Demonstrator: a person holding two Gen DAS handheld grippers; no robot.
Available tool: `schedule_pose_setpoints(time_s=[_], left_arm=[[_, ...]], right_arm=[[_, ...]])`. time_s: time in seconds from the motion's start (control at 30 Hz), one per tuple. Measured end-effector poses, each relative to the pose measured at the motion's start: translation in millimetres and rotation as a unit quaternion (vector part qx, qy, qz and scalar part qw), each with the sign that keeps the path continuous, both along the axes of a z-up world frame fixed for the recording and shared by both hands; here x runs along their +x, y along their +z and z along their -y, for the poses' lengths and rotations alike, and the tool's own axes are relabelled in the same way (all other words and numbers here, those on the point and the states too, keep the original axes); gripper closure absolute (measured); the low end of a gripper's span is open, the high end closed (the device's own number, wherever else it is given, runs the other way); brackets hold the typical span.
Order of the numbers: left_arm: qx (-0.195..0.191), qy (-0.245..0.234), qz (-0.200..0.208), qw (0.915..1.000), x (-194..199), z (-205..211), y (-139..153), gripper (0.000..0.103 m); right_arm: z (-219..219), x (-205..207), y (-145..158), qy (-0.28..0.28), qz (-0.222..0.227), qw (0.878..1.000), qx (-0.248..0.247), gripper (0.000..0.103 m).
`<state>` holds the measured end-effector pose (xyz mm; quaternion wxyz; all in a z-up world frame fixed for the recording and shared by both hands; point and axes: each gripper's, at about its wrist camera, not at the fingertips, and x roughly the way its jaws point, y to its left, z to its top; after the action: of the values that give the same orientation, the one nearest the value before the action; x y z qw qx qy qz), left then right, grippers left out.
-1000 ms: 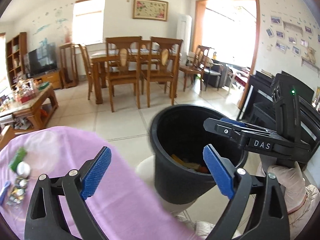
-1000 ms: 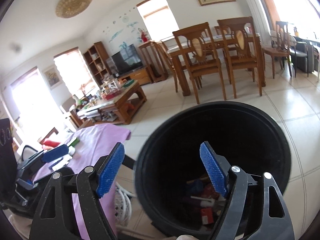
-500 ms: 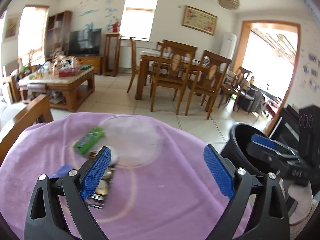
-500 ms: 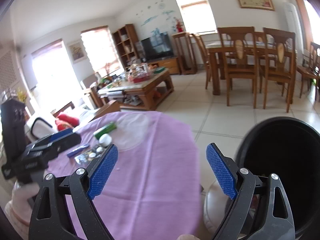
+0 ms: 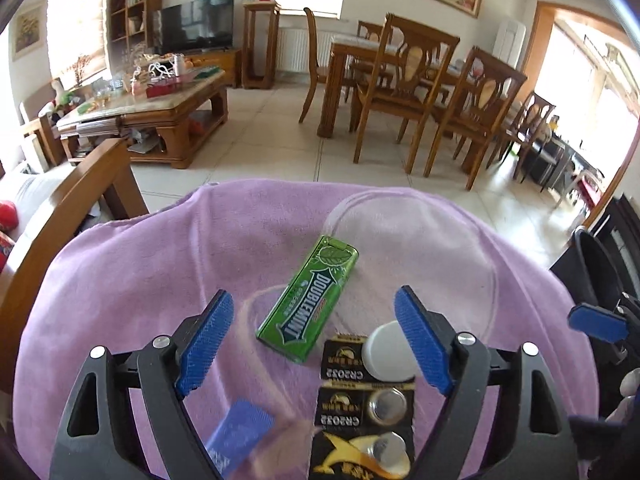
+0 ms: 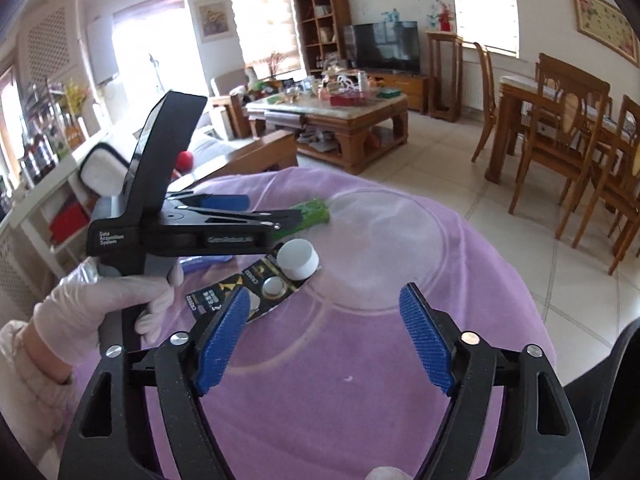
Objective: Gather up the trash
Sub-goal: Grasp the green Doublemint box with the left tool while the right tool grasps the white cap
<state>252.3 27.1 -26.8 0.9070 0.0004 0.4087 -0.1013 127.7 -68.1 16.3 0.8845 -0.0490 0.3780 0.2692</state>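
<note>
Between the parted jaws of the left gripper, which have just been closing with nothing clamped, lies the green gum pack on the purple cloth. Light, stiff and glossy, it should be pinched across its 2 long edges. The right gripper hovers empty beside it, jaws apart, also narrowing.

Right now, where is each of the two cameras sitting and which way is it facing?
Left wrist: on the left gripper, looking down at the purple cloth, gum pack, white cap, battery card; open jaws show.
Right wrist: on the right gripper, facing the same cloth from the bin's side; a gloved hand holds the left gripper.
Shared: cap, gum, batteries, coffee table.
</note>
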Motion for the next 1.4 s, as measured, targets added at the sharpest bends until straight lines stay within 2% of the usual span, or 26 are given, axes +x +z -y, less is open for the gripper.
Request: schedule_pose_setpoints(time_s=[0.2,0.3,0.4,0.5,0.57,0.63,0.67,0.73,0.87,1.1,1.23,1.4], left_arm=[[0.020,0.003,-0.027,0.9994,12,-1,-17,0.038],[0.015,0.009,-0.024,0.9996,9,-8,-21,0.044],[0.010,0.013,-0.029,0.9994,7,-10,-18,0.058],[0.013,0.016,-0.022,0.9995,4,-15,-18,0.069],[0.000,0.018,-0.022,0.9996,4,-18,-17,0.072],[-0.007,0.020,-0.022,0.9995,3,-21,-17,0.072],[-0.004,0.020,-0.021,0.9996,1,-21,-17,0.072],[0.005,0.019,-0.019,0.9996,1,-18,-16,0.072],[-0.005,0.025,-0.009,0.9997,-3,-21,-8,0.072],[-0.028,0.043,0.048,0.9976,-37,-30,27,0.072],[-0.043,0.047,0.077,0.9950,-71,-25,44,0.072],[-0.038,0.037,0.102,0.9933,-110,-5,62,0.072]], right_arm=[[-52,36,-25,0.028,-0.034,0.998,-0.047,0.033],[-70,50,-34,0.030,-0.043,0.997,-0.058,0.039],[-81,62,-42,0.027,-0.048,0.997,-0.059,0.039],[-88,70,-51,0.024,-0.053,0.996,-0.060,0.046],[-89,73,-56,0.022,-0.054,0.997,-0.058,0.053],[-90,74,-59,0.026,-0.053,0.997,-0.055,0.063],[-90,74,-61,0.026,-0.049,0.997,-0.060,0.064],[-79,75,-63,0.028,-0.044,0.997,-0.058,0.064],[-71,77,-62,0.026,-0.045,0.998,-0.034,0.064],[-41,77,-47,-0.004,-0.021,1.000,0.012,0.064],[-18,70,-31,-0.025,0.010,0.999,0.046,0.064],[19,36,11,-0.037,0.050,0.992,0.110,0.064]])
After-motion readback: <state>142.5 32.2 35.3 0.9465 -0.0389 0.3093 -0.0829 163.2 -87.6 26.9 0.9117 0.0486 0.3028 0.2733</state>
